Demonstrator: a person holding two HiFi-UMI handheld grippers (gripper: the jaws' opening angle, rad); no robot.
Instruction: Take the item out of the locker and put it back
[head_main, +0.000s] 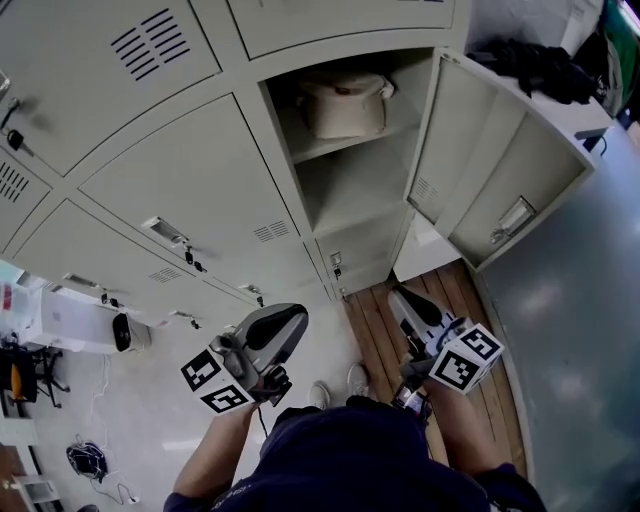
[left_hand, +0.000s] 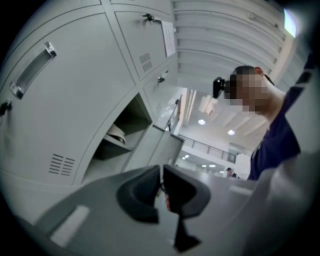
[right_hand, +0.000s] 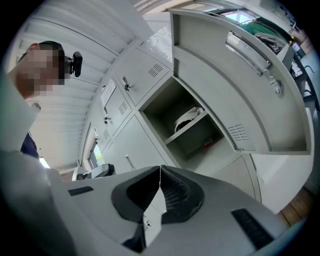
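Head view: open locker (head_main: 350, 190) in a grey bank, its door (head_main: 490, 170) swung out to the right. The cream item (head_main: 340, 103) sits on the upper shelf (head_main: 345, 145) inside, well apart from both grippers. Only this view shows both grippers together, held low in front of the person, above the wood plank floor (head_main: 385, 325) and a pair of shoes (head_main: 340, 385). It also shows dark clothing (head_main: 540, 65) heaped at top right.

Left gripper (head_main: 285, 325) (left_hand: 162, 170): in the left gripper view the jaws are all but together, with only a thin slit and nothing between them. That view sees the locker from the side, with the item (left_hand: 116, 134) as a pale sliver on the shelf edge. Ceiling lights (left_hand: 201, 121) show there and nowhere else.

Right gripper (head_main: 405, 303) (right_hand: 160, 172): the jaw tips meet and it is empty. The right gripper view looks straight into the opening: item (right_hand: 189, 117) on the shelf, door handle (right_hand: 247, 47) on the outer face. A small reddish patch (right_hand: 208, 144) sits low in the lower space, too small to identify; the head view does not show it.

Item orientation: it is soft and lumpy, with its long axis running side to side along the shelf, parallel to the opening. It fills most of the shelf width. Which end is the front cannot be told.
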